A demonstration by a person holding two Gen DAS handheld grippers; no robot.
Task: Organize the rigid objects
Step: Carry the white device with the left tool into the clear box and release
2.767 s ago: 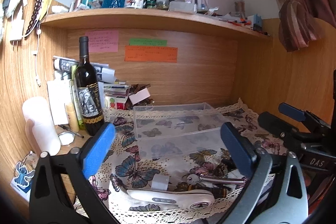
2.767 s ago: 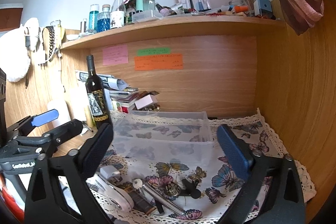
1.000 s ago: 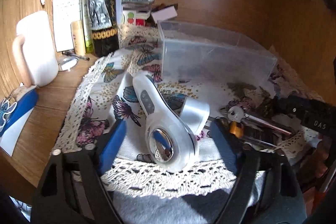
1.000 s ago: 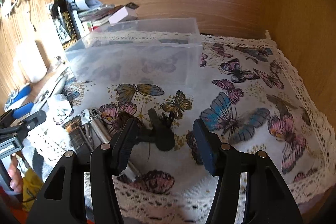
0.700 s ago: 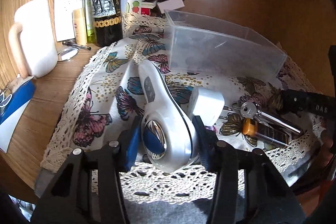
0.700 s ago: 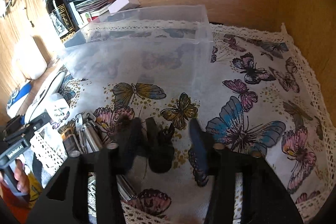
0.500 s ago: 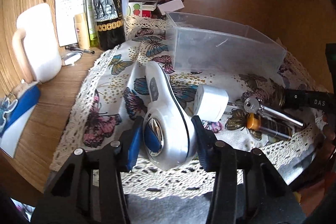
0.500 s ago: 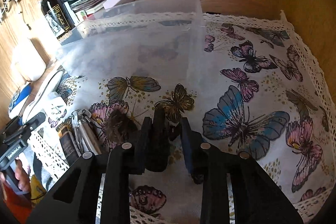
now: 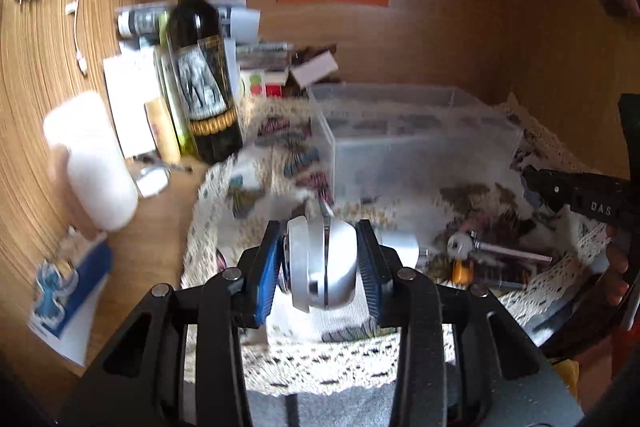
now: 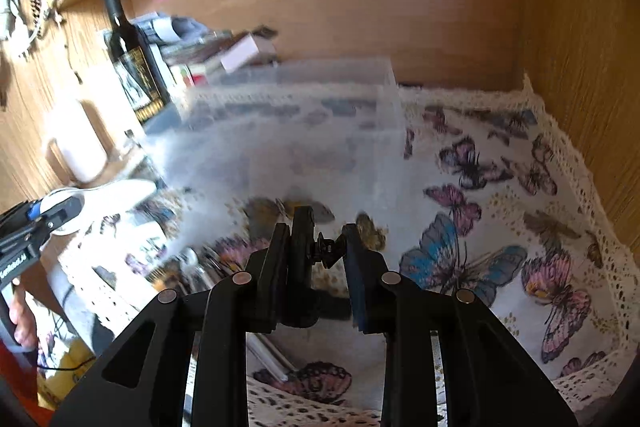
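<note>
Both tools were loaded! The left tool (image 9: 322,269) had clamped the white handheld device (image 9: 323,264) by its rounded end, lifted off the butterfly cloth (image 10: 496,227); the right tool (image 10: 316,259) had pinched a small black mount (image 10: 304,251). The device looked long, so it could swing or slip. The clear bin (image 9: 416,143) sat just beyond; the wine bottle (image 9: 200,67), keys (image 9: 460,245) and white adapter (image 9: 398,247) crowded the worktop nearby.

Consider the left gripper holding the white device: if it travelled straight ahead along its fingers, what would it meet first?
Probably the clear plastic bin. The left gripper, shut on the white device, points across the butterfly cloth toward the bin's near left corner. Depth and height are uncertain in this blurred fisheye view.
</note>
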